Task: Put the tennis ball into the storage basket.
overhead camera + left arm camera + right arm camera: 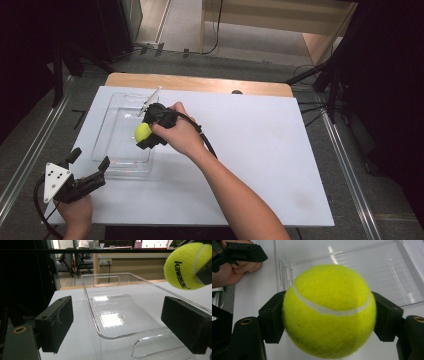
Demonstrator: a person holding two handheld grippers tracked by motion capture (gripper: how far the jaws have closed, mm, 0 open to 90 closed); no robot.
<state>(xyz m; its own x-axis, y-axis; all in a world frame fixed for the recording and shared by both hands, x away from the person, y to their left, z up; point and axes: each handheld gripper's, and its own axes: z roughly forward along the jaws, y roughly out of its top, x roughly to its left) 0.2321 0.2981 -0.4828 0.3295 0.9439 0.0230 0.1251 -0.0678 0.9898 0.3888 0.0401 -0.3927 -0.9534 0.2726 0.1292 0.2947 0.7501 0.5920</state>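
High view: right claw point(145, 131), jaws pinching a yellow-green tennis ball point(142, 131), one pad on each side of it. The ball is held off the surface, above the near right part of a clear plastic tray point(116, 160), inside the tray's outline. The person's right hand point(180, 135) wraps the claw body; a black cable runs from it along the forearm toward the worktop's near edge.

Right gripper view: ball point(329, 310) between the two black pads, white seam curving across its upper face. Tray point(409, 290) beyond it, bare ribbed floor showing. Left claw point(237, 253) and the hand that holds it in the upper left corner.

Left claw point(89, 167): jaws spread wide, nothing between the pads. It sits at the near left corner of the worktop point(260, 165), just outside the tray's near short wall, and carries a grey three-cornered plate on top.

Left gripper view: tray point(90, 302) lies lengthwise ahead between the spread pads, a handle slot in each short wall. Ball point(187, 266) at upper right, black lettering "kawasaki" on it.

Tray: lies on the left half of the white worktop, long sides running from near edge toward far edge.
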